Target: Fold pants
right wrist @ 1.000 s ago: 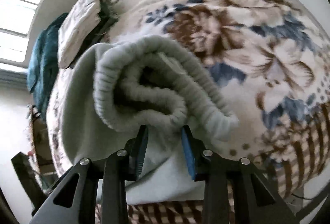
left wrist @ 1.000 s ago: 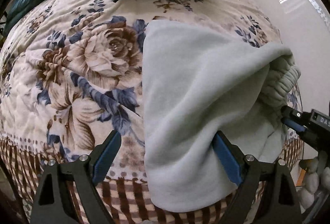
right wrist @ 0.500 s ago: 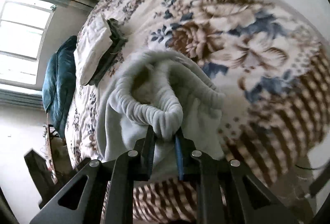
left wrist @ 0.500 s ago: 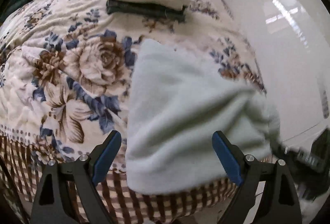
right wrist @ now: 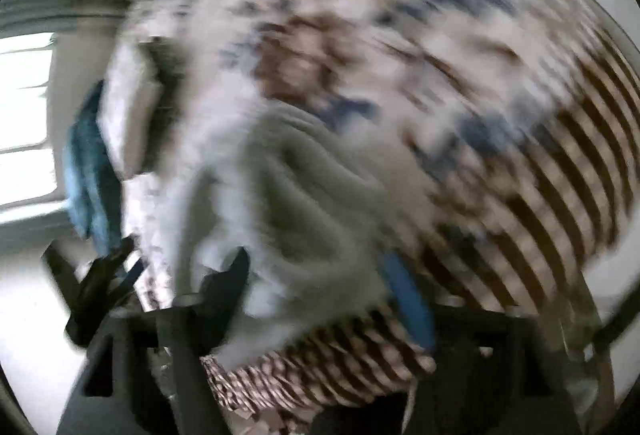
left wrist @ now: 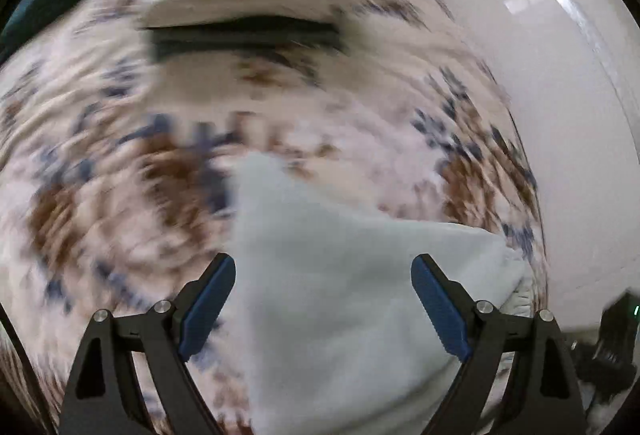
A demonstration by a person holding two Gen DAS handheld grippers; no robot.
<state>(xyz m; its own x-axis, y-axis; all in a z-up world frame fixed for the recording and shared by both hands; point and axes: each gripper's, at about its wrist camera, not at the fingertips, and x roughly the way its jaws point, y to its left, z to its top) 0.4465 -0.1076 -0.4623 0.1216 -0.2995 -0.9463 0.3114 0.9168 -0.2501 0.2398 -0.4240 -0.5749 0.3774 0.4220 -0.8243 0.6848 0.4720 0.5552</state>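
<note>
The pale grey-green fleece pants (left wrist: 344, 275) lie folded at the near edge of the floral quilt (left wrist: 120, 163). My left gripper (left wrist: 322, 299) is open, its jaws wide on either side of the pants' near part, holding nothing. In the blurred right wrist view the ribbed waistband end of the pants (right wrist: 308, 203) bulges between my right gripper's (right wrist: 320, 287) spread jaws; the jaws stand apart and do not pinch the cloth. The other gripper shows dark at the left edge (right wrist: 96, 283).
A stack of folded clothes, cream on dark (left wrist: 244, 19), lies at the far side of the bed. A teal cloth (right wrist: 92, 171) lies beyond it. A white wall (left wrist: 540, 75) runs along the right. The quilt's brown checked border (right wrist: 560, 203) hangs over the bed edge.
My right gripper was shut on the waistband half a second ago and now stands open around it. Both views have swung fast and are blurred. The left gripper stays open.
</note>
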